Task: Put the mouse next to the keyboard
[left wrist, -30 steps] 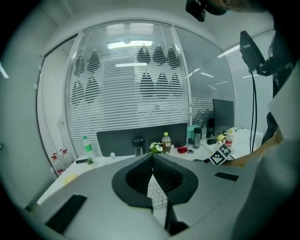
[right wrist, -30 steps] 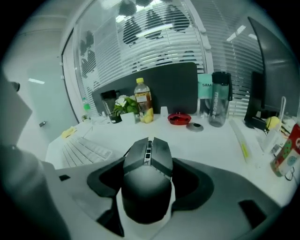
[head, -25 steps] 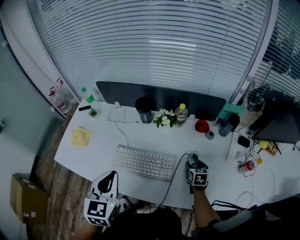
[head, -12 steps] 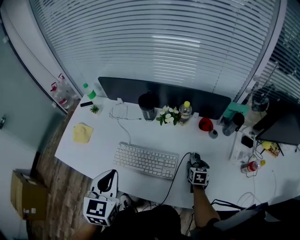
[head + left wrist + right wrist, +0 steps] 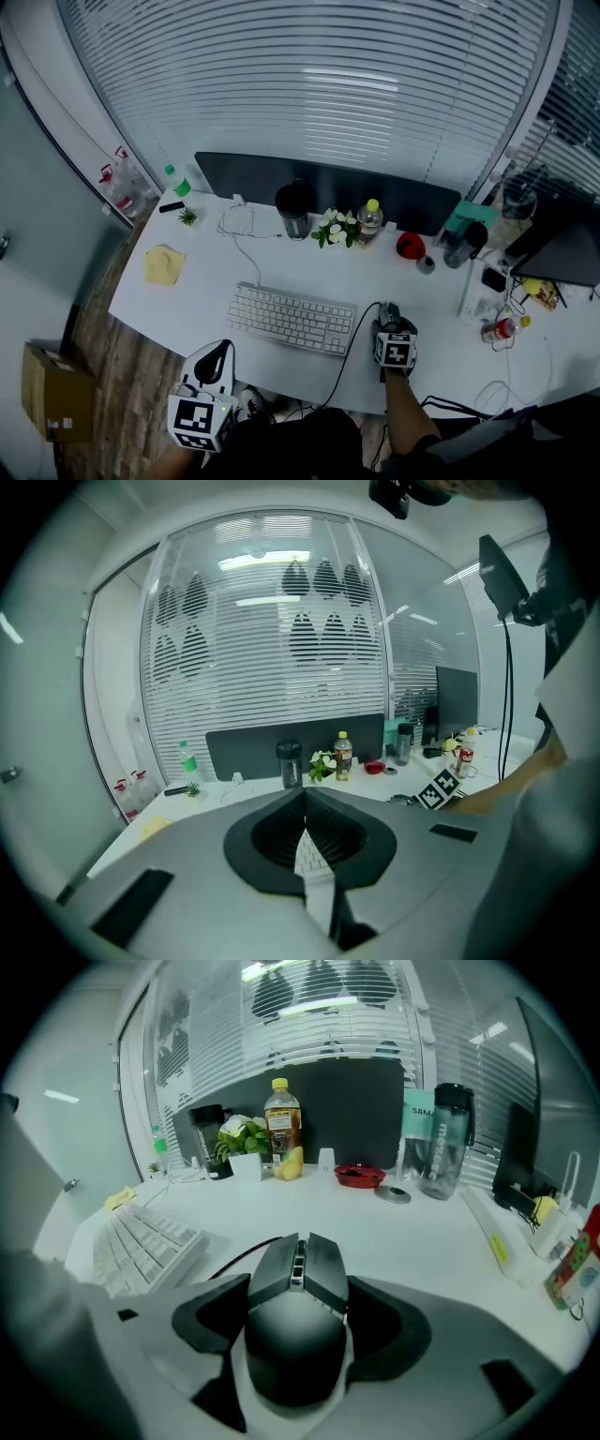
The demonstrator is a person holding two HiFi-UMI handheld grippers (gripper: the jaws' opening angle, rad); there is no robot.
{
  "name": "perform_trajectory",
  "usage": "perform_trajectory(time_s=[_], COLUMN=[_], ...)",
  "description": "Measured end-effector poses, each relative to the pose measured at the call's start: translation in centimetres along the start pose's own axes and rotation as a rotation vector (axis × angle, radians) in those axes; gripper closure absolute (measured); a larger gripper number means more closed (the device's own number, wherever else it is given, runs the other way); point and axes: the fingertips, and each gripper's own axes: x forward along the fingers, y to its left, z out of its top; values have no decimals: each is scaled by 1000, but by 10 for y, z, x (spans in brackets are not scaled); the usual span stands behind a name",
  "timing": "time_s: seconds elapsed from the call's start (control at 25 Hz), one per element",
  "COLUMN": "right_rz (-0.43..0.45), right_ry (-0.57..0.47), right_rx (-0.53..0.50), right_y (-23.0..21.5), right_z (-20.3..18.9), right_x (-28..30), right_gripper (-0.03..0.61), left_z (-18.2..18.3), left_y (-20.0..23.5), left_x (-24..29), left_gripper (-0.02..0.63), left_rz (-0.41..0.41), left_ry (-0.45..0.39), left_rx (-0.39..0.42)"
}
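The dark grey wired mouse [image 5: 387,312] [image 5: 298,1307] rests on the white desk [image 5: 206,281] just right of the white keyboard [image 5: 291,320] [image 5: 141,1241]. My right gripper [image 5: 388,323] [image 5: 298,1326] reaches over the desk's front edge. Its jaws flank the mouse, still touching its sides, and are opening. The mouse's black cable [image 5: 349,339] runs along the keyboard's right end and off the front edge. My left gripper [image 5: 217,351] [image 5: 305,855] hangs below the desk's front edge, left of the keyboard, shut with nothing in it.
A dark monitor [image 5: 319,192] stands at the back, with a black tumbler [image 5: 292,212], flowers [image 5: 333,230], a yellow-capped bottle [image 5: 369,221] and a red dish [image 5: 405,246] in front. A yellow cloth [image 5: 162,265] lies far left. Bottles, cables and a phone crowd the right end [image 5: 492,300].
The head view shifted slightly; the right gripper stays around the mouse beside the keyboard. The left gripper has not moved.
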Motion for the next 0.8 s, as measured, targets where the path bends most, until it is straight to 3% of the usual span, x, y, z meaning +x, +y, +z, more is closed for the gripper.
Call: perform_trajectory(time_s=[0.12, 0.52, 0.72, 0.8], right_rz=[38, 96, 111, 117], right_ry=[-9, -197, -310, -353], right_rx=[19, -3, 12, 21], right_y=[3, 21, 39, 46], right_z=[5, 81, 121, 133], right_x=[-5, -85, -141, -167], right_gripper=[214, 222, 272, 320], left_z=[1, 24, 40, 44], left_y=[-2, -16, -12, -13], left_x=[2, 13, 17, 16], left_gripper=[586, 586, 586, 586], left_rz=[-17, -140, -173, -214], left_ry=[5, -56, -78, -94], left_rx=[7, 33, 39, 49])
